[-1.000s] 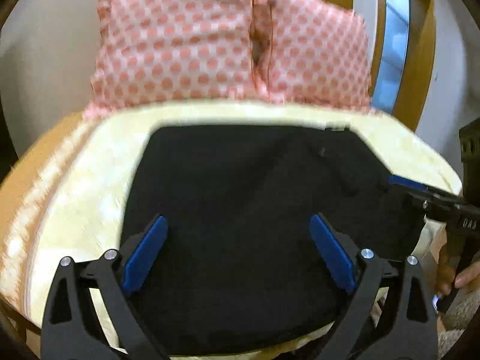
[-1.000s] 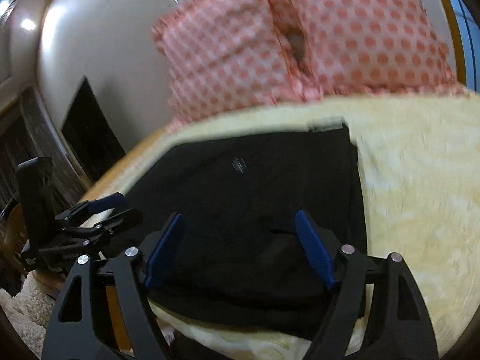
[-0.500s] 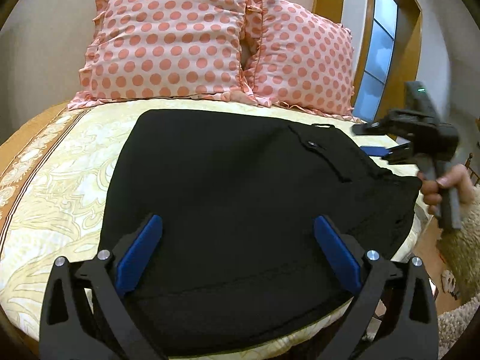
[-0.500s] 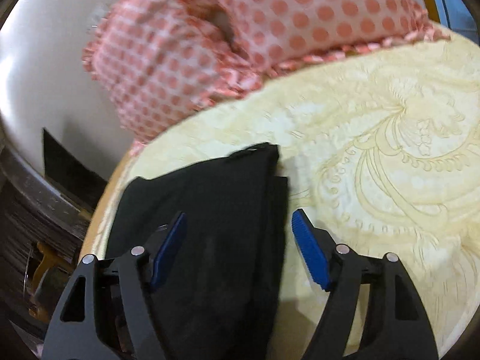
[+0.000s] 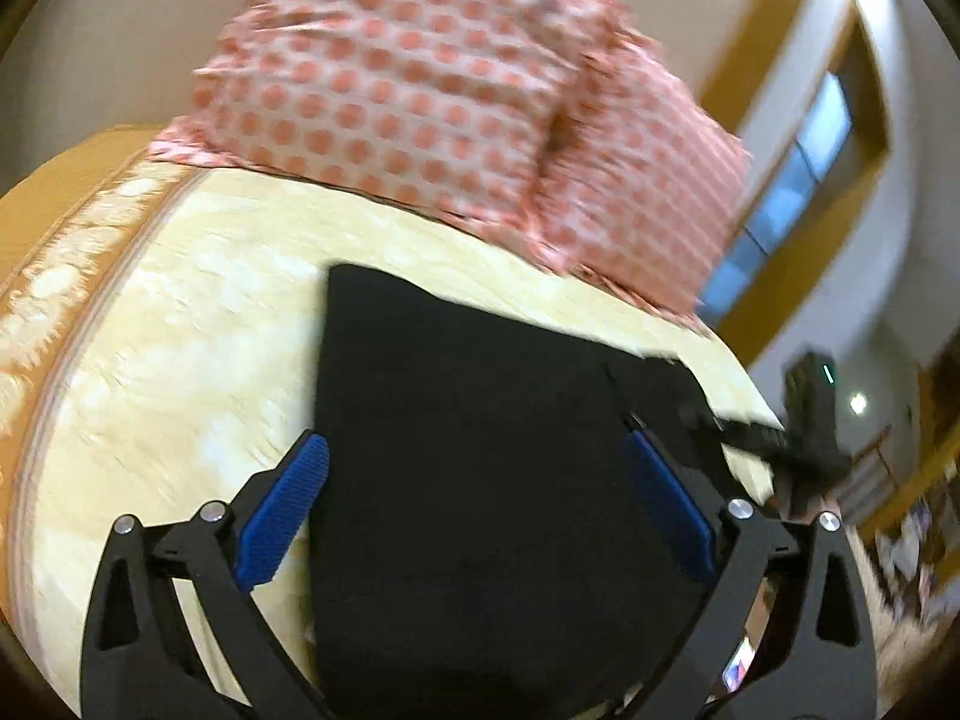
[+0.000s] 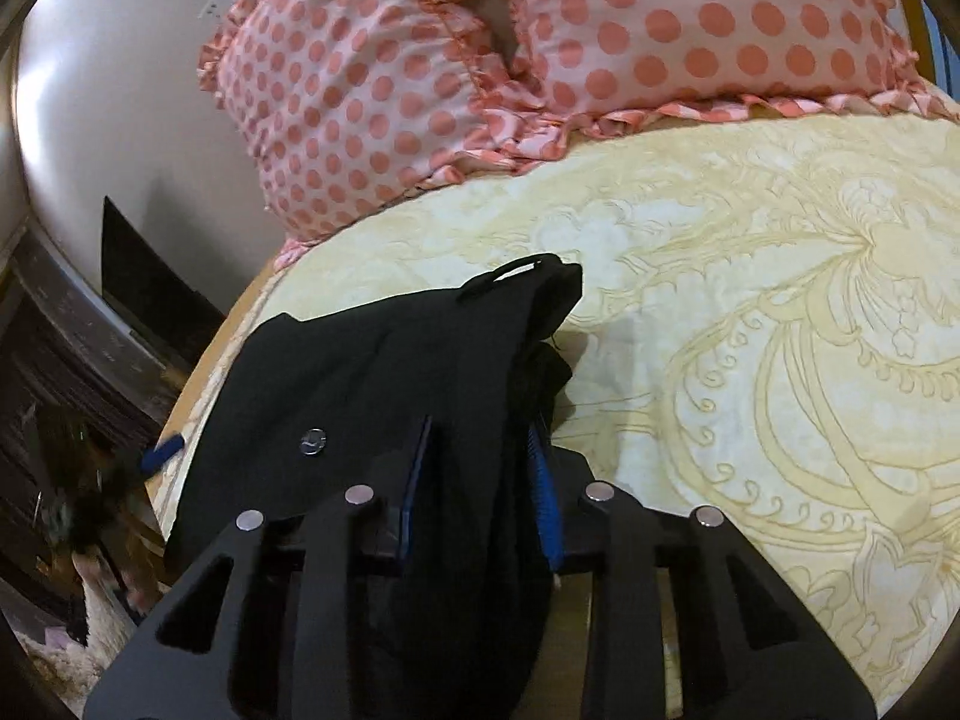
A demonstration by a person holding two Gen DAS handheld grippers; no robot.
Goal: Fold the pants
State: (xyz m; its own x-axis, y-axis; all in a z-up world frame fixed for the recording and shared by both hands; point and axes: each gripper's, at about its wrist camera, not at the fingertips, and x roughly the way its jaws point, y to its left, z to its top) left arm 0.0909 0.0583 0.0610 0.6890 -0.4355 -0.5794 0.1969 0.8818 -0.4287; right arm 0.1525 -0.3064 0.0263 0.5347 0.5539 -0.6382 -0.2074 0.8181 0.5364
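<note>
I see the bed [image 6: 780, 312] filling both views, its cream patterned cover running up to the two polka-dot pillows [image 6: 456, 60] at the head. Taking the pillows as my marker, the black pants [image 5: 480, 468] lie on the cover just short of them, at the near edge of the mattress, already doubled into a compact dark slab.

My right gripper [image 6: 480, 492] has its blue pads drawn in on a bunched ridge of that cloth, on the side of the pants away from the pillows; I read it as clamped on several layers at once. My left gripper [image 5: 474, 510] hangs over the pants with its fingers spread wide, holding nothing, one pad over the bare cover and the other over the cloth.

My worries, biggest first. The bundle sits right at the mattress edge farthest from the pillows, so any pull that way could drag the whole stack off the bed. Next, the right pinch looks thick and uneven; if I lift, the inner layers may slide out and the fold opens. The left view is blurred, so I cannot place that gripper finely, and closing it blind could catch the bed cover along with the cloth. Smallest, the belt loop [image 6: 510, 273] standing up at the corner nearest the pillows and the metal button [image 6: 312, 441] could snag a pad.
</note>
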